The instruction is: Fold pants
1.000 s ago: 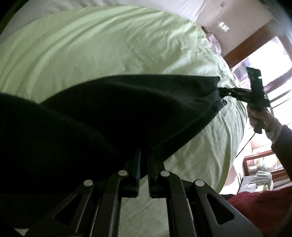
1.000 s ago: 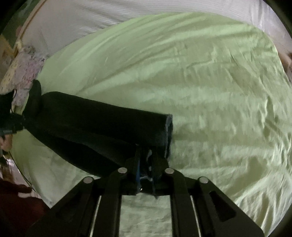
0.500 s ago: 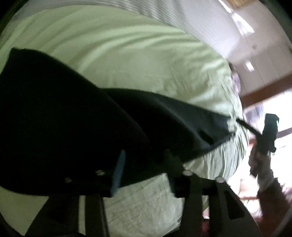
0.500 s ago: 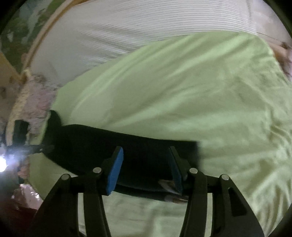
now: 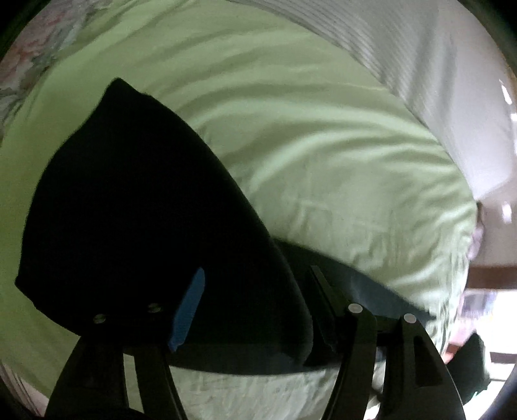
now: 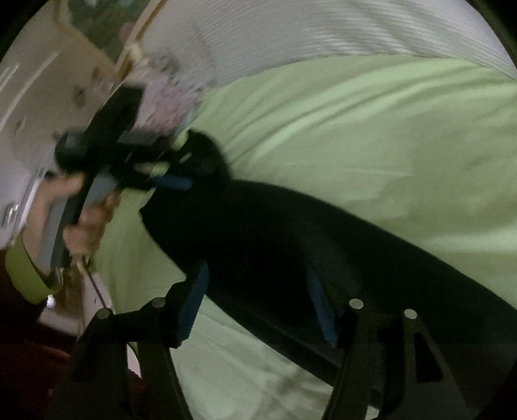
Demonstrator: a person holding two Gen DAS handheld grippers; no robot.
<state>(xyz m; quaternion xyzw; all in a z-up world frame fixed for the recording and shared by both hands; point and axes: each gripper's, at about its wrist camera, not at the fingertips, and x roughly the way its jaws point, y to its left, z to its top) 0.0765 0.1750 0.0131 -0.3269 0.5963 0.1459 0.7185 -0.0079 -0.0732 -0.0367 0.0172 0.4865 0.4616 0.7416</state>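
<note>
The black pants (image 5: 139,226) lie on the light green bedsheet (image 5: 323,155), folded into a long dark band; they also show in the right wrist view (image 6: 290,239). My left gripper (image 5: 255,310) is open, its blue-padded fingers (image 5: 189,310) spread just above the pants' near edge. My right gripper (image 6: 258,307) is open too, fingers either side of the fabric but not closed on it. The left gripper and the hand holding it show at the left of the right wrist view (image 6: 168,179), beside the pants' far end.
A white striped cover (image 6: 323,29) lies beyond the green sheet. A floral pillow (image 6: 168,97) sits at the bed's far corner. The sheet's front edge (image 5: 258,394) is close below the left gripper. A bright window area (image 5: 494,323) is at the right.
Both grippers were shut on the pants a second ago; both have opened and let go. The pants now rest on the sheet, and both views have swung towards each other.
</note>
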